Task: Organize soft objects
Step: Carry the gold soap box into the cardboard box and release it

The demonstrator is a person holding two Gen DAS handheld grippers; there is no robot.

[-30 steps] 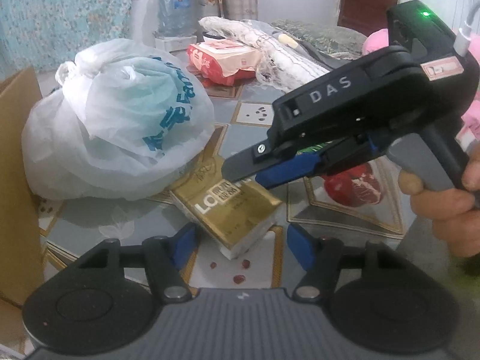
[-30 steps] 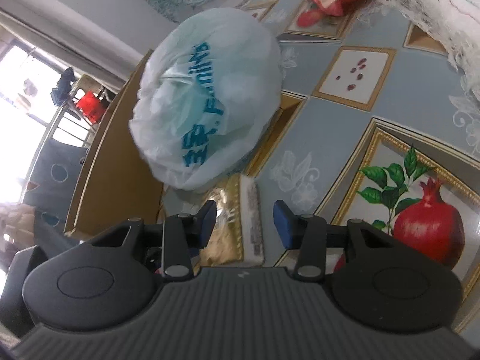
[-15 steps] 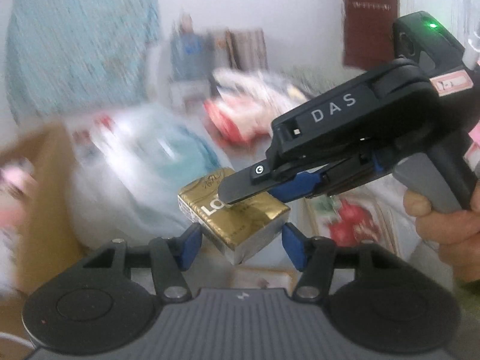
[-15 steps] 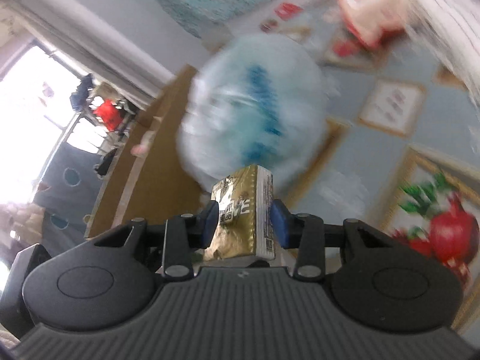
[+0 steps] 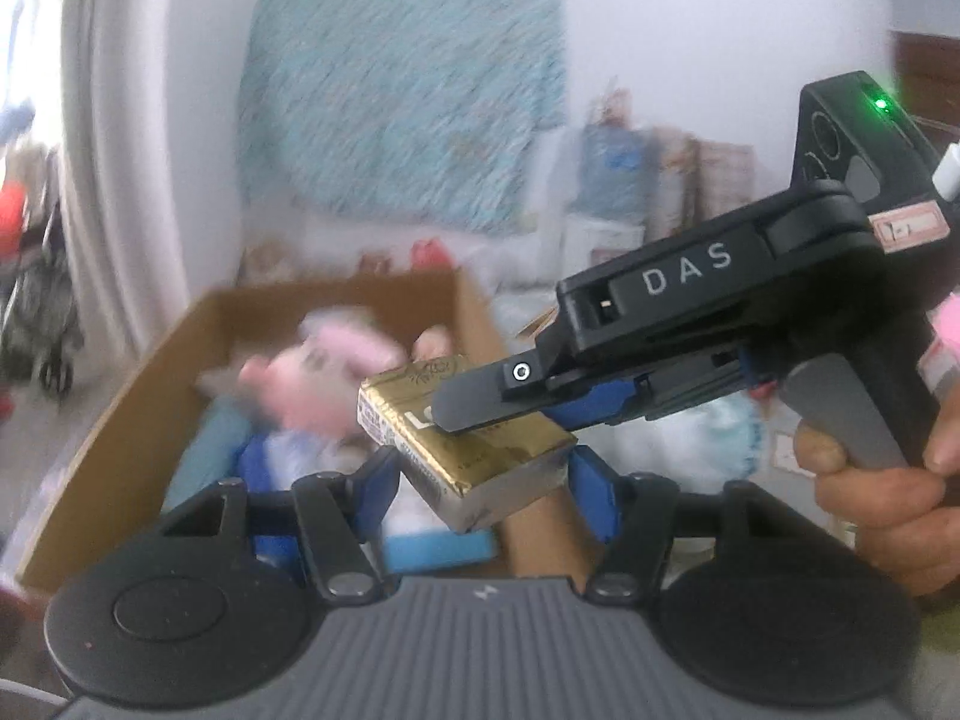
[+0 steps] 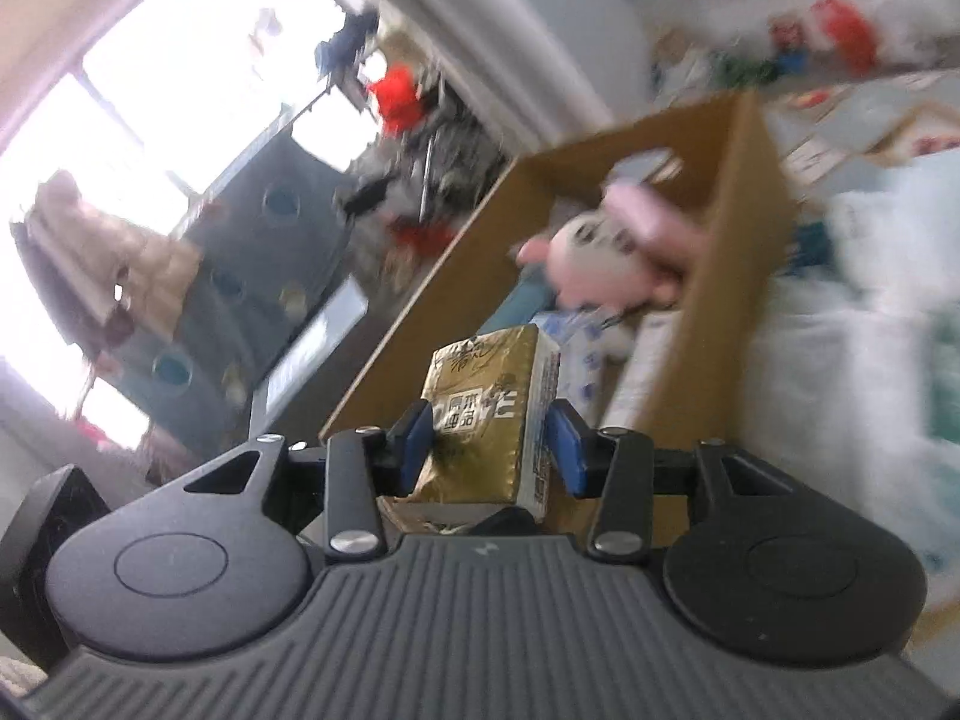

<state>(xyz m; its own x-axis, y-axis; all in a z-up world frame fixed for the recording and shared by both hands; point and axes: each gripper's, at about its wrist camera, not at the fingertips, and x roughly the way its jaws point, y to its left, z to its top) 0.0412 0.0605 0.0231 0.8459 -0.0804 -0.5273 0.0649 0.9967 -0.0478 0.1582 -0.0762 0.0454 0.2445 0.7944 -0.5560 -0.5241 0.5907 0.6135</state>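
A gold-wrapped tissue pack [image 5: 480, 456] [image 6: 486, 420] hangs in the air between both grippers. My left gripper [image 5: 483, 480] has its blue pads against the pack's two sides, and its jaws are opening slightly. My right gripper [image 5: 468, 420] [image 6: 489, 450] comes in from the right and clamps the pack from above and below, its pads still pressing as its jaws ease open. Just beyond the pack stands an open cardboard box [image 5: 120, 420] [image 6: 720, 300]. A pink plush toy [image 5: 318, 372] [image 6: 600, 264] and blue and white soft things lie inside it.
A person's hand [image 5: 888, 480] grips the right gripper's handle. A white plastic bag [image 6: 840, 360] lies right of the box on the patterned tabletop. Behind are a turquoise cloth on the wall [image 5: 408, 96], a bright window [image 6: 150, 90] and room clutter, all blurred.
The tissue pack was lifted off the table by both grippers and carried up and left, from beside the plastic bag to in front of the cardboard box.
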